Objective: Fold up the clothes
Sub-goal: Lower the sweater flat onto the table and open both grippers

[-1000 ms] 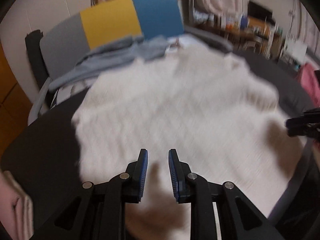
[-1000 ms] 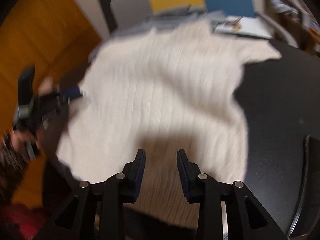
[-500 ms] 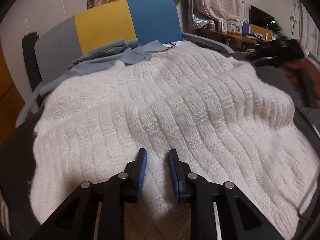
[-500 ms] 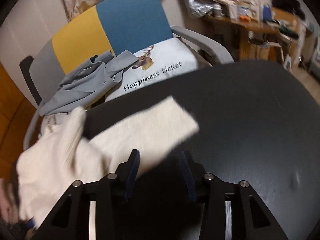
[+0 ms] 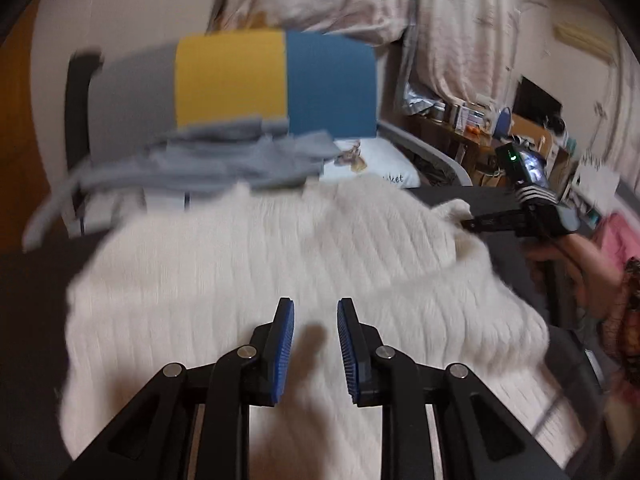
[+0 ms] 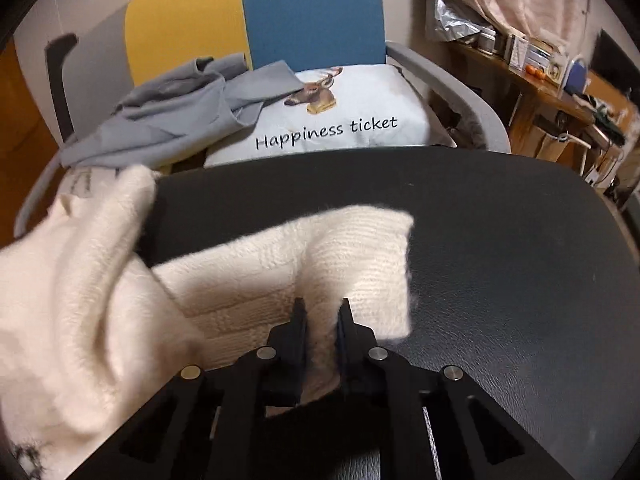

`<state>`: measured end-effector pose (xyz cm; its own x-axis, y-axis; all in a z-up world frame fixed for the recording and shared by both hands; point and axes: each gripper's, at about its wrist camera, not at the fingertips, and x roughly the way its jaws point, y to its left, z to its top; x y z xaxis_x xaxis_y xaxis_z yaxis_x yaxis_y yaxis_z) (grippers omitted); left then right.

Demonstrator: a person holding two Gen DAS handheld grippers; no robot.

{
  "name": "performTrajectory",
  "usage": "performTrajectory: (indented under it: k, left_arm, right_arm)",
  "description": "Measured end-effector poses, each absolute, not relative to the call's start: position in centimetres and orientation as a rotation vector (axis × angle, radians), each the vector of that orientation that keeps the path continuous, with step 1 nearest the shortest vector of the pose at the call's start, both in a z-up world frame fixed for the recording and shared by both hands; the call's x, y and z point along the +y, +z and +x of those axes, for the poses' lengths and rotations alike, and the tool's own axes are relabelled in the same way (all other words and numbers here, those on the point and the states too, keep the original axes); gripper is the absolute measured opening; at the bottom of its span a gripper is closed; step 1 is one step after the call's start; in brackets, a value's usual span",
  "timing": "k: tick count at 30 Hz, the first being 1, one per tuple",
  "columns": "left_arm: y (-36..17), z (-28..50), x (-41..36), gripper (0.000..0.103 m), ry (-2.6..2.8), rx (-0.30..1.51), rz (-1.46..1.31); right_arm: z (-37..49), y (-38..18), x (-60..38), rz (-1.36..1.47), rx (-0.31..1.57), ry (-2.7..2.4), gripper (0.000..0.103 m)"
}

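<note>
Right gripper (image 6: 322, 312) has just been closing, and its fingers now pinch the sweater (image 6: 248, 280) by a sleeve end, cream knit bunched between the pads at the lower middle of the right wrist view. That sleeve lies across the dark tabletop (image 6: 500, 240), reaching toward the centre of the frame, while the rest of the sweater heaps up at the left edge.

In the left wrist view, the left gripper (image 5: 315, 312) hangs over the body of the sweater, which spreads across the middle and lower part of the frame. Its blue-padded fingers (image 5: 285, 344) stand apart, nothing between them. The picture is blurred here. At the right edge the person's hand (image 5: 576, 256) carries the right gripper, tips at the sweater's right corner.

Behind the tabletop, upper centre in both views, a chair (image 6: 312, 8) with yellow and blue back panels holds a grey garment (image 6: 176, 120) and a white cushion (image 6: 360, 120) printed "Happiness ticket".
</note>
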<state>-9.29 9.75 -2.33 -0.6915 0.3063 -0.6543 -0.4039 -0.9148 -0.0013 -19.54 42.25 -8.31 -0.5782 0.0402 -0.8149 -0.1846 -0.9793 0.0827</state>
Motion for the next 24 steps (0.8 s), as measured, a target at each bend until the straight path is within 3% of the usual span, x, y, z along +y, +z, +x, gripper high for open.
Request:
performTrajectory:
  k: [3,10,17,21,24]
  left_arm:
    - [-4.0,-10.9,11.3,0.022,2.552,0.302,-1.034]
    - [-6.8,-12.6,9.5,0.022,2.531,0.082,-1.247]
    - [-7.3,-12.2,11.2,0.023,2.547,0.18,-1.255]
    - [-7.3,-11.9,11.7,0.023,2.554,0.214,-1.243]
    - [-7.3,-11.9,11.4,0.024,2.549,0.191,-1.243]
  right_arm:
    - [-19.3,-6.9,43.0,-1.3,0.269,2.694,0.013]
    - [-16.9,-2.5,48.2,-1.087,0.127,2.591,0.013]
    - [-16.5,-5.1,56.5,-1.147,0.233,2.32,0.014]
    - [-16.0,-7.3,58.3,-1.201,0.287,2.261,0.027]
    - [-13.7,-4.6,56.4,-1.009,0.367,2.404,0.032]
